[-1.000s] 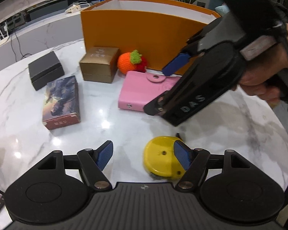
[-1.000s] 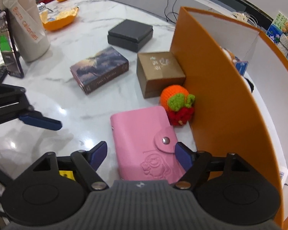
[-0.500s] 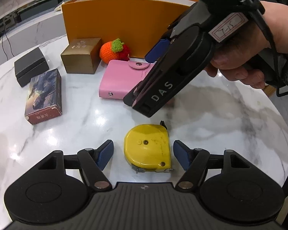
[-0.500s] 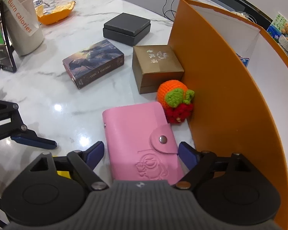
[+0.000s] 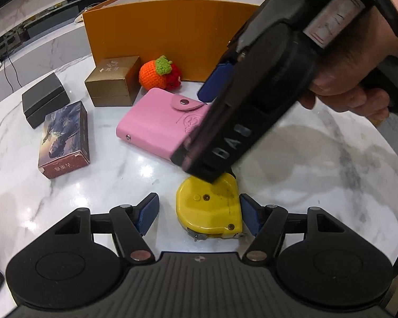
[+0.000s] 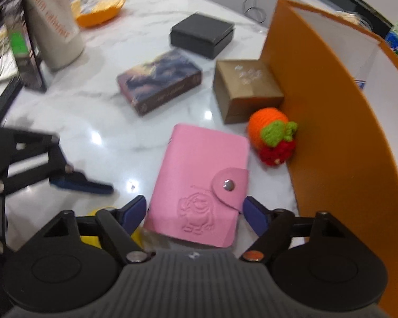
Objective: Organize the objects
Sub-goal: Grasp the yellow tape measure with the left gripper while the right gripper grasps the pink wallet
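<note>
Left claw (image 5: 199, 213) is spread wide on the white marble surface (image 5: 318, 164), and the yellow flat-sided tape measure (image 5: 212, 209) lies between its blue pads, close against the right one (contact unclear). Right claw (image 6: 195, 212), also spread and empty, frames the near end of the pink snap-button leather wallet (image 6: 201, 180), whose long axis runs away from it.

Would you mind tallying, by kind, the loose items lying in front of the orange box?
Boxes: 3 – flat black box, gold-brown cardboard box, picture-printed card box
Wallets: 1 – pink snap wallet
Crocheted toys: 1 – orange crocheted fruit
Tape measures: 1 – yellow tape measure
Total: 6
</note>
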### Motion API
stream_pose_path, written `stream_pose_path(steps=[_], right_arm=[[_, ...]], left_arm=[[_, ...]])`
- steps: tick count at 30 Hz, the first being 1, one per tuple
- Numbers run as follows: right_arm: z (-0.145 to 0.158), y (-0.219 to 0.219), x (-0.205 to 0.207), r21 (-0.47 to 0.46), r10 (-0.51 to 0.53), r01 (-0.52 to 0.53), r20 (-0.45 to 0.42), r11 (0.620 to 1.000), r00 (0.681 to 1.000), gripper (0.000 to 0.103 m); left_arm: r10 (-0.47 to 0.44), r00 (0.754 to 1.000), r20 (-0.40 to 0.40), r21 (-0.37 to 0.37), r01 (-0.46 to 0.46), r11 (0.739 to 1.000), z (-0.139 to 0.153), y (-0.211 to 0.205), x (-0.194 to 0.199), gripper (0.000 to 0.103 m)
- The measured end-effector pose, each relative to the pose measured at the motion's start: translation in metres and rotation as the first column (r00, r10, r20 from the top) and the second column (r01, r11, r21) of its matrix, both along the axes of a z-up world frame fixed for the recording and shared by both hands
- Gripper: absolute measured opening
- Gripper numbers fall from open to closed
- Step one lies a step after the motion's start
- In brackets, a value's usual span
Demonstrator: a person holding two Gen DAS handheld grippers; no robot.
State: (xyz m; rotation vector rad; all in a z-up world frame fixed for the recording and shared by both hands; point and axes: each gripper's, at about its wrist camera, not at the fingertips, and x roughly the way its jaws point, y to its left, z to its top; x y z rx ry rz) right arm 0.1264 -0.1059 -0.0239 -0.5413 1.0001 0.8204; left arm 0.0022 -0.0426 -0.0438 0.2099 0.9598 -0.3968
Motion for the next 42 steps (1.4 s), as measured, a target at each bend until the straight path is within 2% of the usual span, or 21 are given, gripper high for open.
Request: stream_pose_path(steps=[6, 11, 14, 18, 24, 27, 29, 30, 31, 42], right_arm=[[-0.005, 0.001, 0.003, 0.055, -0.057, 0.054, 0.049, 0.997, 0.997, 0.081], [-0.004, 0.007, 0.0, 0.063, -0.068, 0.062, 0.101, 0.996, 0.993, 0.081], [-0.001, 0.007, 0.0, 0.085, -0.067, 0.059, 0.098, 0.995, 0.993, 0.086], [-0.008, 0.008, 0.0, 0.059, -0.082, 0.076, 0.109, 0.995, 0.991, 0.087], [-0.018, 0.008, 0.003, 0.071, -0.116, 0.11, 0.082, 0.991, 0.99, 0.088], [-0.02, 0.007, 0.007, 0.093, -0.142, 0.137, 0.05, 0.986, 0.989, 0.087], [-0.021, 0.008, 0.007, 0.095, -0.145, 0.14, 0.049, 0.986, 0.988, 0.087], [-0.02, 0.008, 0.007, 0.094, -0.145, 0.14, 0.048, 0.986, 0.988, 0.085], [-0.019, 0.009, 0.006, 0.095, -0.144, 0.139, 0.048, 0.986, 0.988, 0.082], [-0.009, 0.014, 0.007, 0.078, -0.113, 0.111, 0.021, 0.991, 0.993, 0.079]], left_arm=[[0.001, 1.0, 0.001, -0.002, -0.001, 1.0, 0.001, 0.001, 0.0, 0.078], [0.001, 1.0, 0.0, -0.009, -0.001, 1.0, 0.001, 0.003, 0.001, 0.078], [-0.002, 1.0, 0.006, -0.006, 0.002, 1.0, 0.0, 0.002, 0.0, 0.079], [0.003, 1.0, 0.017, -0.005, -0.003, 1.0, -0.001, 0.002, 0.0, 0.081], [0.011, 0.999, 0.04, -0.011, -0.011, 1.0, -0.002, 0.002, -0.001, 0.085], [0.006, 0.999, 0.043, -0.017, -0.006, 1.0, -0.001, 0.002, -0.002, 0.081], [0.002, 0.999, 0.049, -0.017, -0.001, 1.0, 0.0, 0.002, -0.003, 0.071], [0.003, 0.999, 0.05, -0.019, -0.002, 1.0, 0.001, 0.001, -0.003, 0.062], [0.005, 0.999, 0.051, -0.018, -0.004, 1.0, 0.002, 0.001, -0.003, 0.059], [0.023, 1.0, 0.021, -0.044, -0.022, 0.999, 0.003, 0.01, 0.004, 0.058]])
